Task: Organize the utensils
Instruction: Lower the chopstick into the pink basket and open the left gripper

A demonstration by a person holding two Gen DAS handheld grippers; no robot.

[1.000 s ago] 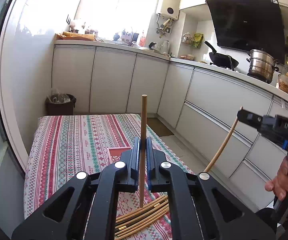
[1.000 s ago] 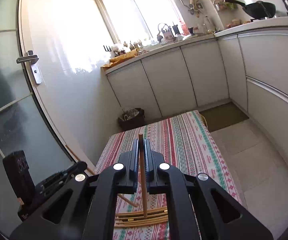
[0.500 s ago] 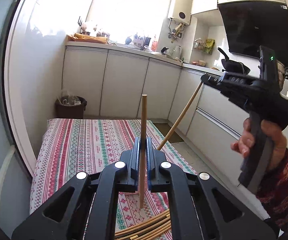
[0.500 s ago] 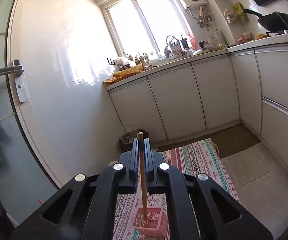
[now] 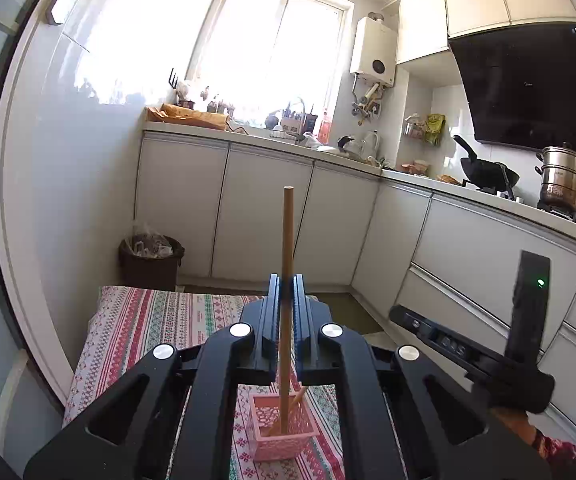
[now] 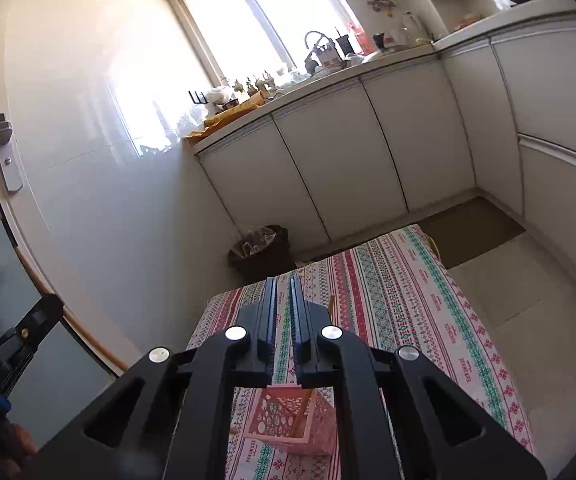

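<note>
In a white kitchen, a striped-cloth table (image 5: 136, 320) carries a pink basket (image 5: 284, 436). The left claw (image 5: 286, 292) clamps a chopstick (image 5: 287, 240) upright above it. The right claw (image 6: 283, 292), just parted, holds nothing; another chopstick (image 6: 301, 414) leans inside the basket.

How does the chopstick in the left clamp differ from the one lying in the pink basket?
The held chopstick stands upright; the basket chopstick leans at a tilt. The held chopstick is clamped between the jaws of the left gripper; the basket chopstick rests free inside the pink basket, with the right gripper empty above it, jaws slightly apart. Both are plain, light-brown wooden sticks.
</note>
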